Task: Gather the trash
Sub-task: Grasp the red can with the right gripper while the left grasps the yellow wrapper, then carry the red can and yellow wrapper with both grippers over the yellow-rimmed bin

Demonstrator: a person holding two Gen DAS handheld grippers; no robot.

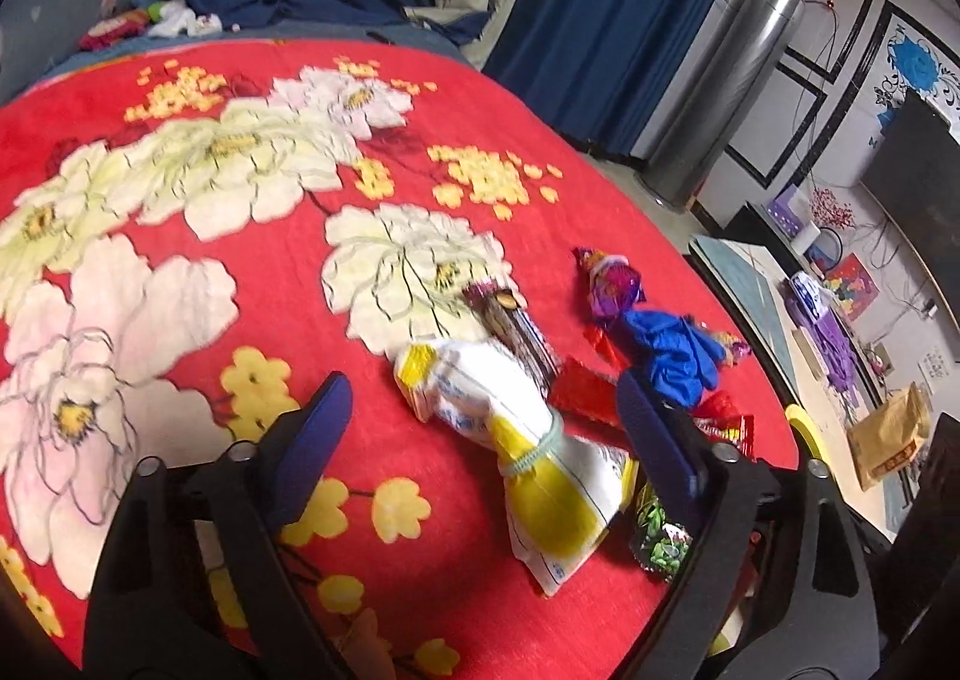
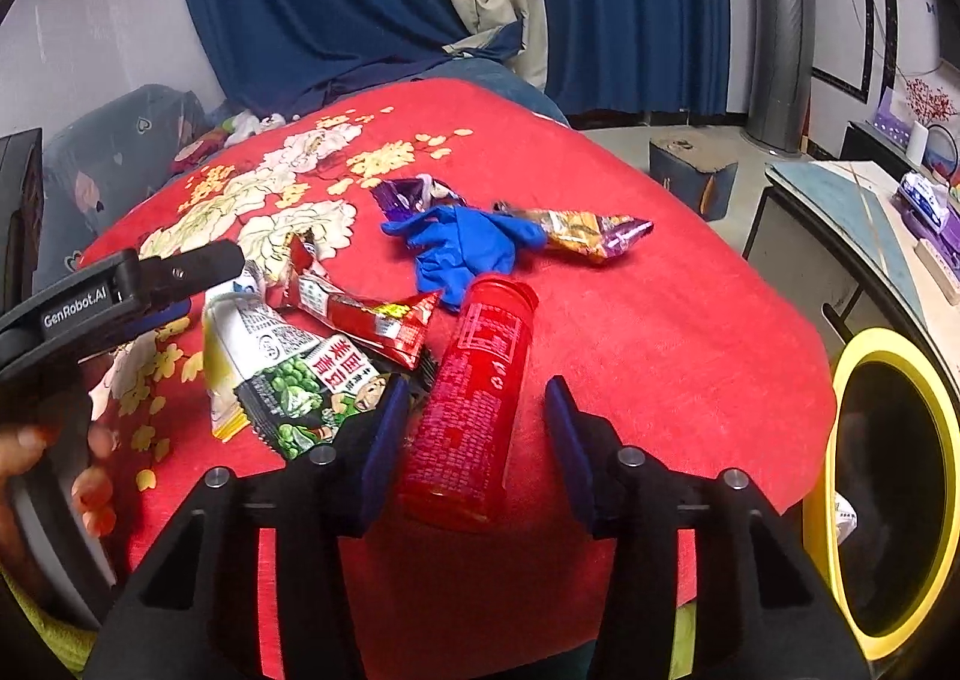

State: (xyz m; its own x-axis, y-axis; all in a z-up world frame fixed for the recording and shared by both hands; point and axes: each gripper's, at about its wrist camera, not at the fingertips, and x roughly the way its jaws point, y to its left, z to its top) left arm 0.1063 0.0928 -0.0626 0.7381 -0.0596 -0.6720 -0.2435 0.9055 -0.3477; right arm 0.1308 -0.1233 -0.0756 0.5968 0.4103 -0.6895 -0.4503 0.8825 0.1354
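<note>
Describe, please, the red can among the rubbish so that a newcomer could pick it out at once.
Start at the red flowered blanket and go to its near edge by the yellow-rimmed bin. The red can lies there on its side between the fingers of the right gripper. It is the only rigid cylinder; its neighbours are flat wrappers and a crumpled blue glove.

Plush matt red floral blanket [image 2: 660,332], glossy red plastic canister [image 2: 474,398], shiny crinkled foil snack wrappers [image 2: 312,386], soft matt blue glove [image 2: 462,248], brushed metal column [image 1: 732,80]
</note>
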